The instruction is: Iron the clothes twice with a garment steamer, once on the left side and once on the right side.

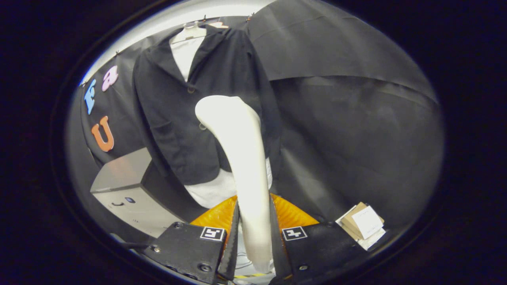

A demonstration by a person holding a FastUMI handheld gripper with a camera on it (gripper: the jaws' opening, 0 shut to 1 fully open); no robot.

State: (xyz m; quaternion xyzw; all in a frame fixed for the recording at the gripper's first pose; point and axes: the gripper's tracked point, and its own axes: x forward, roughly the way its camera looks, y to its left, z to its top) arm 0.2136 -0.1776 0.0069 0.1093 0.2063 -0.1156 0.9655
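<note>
We hold the garment steamer (241,158) upright in the gripper (254,237), both fingers (231,241) pressed against the sides of its pale handle, one on each flank. The handle rises from between the fingers and curves forward, and its rounded head meets the front of the dark jacket (206,107) near the lower button, though we cannot tell whether the head presses on the cloth or stands just off it. The jacket hangs on a white hanger (190,32) against the booth's black cloth wall (348,111), worn over a white shirt (186,55) that shows at the open collar and again below the jacket's hem. One dark button sits at the meeting of the lapels, above the steamer's head. The steamer's head lies at the middle of the jacket's front, along the button line, with the sleeve on one side hanging free toward the grey box (126,190). That box stands low beside the jacket, a small dark mark on its face. On the other side of the gripper, near the foot of the wall, lie a few cardboard pieces and paper sheets (362,225), stacked loosely. Ribbed orange parts of the gripper show just behind the fingers.
</note>
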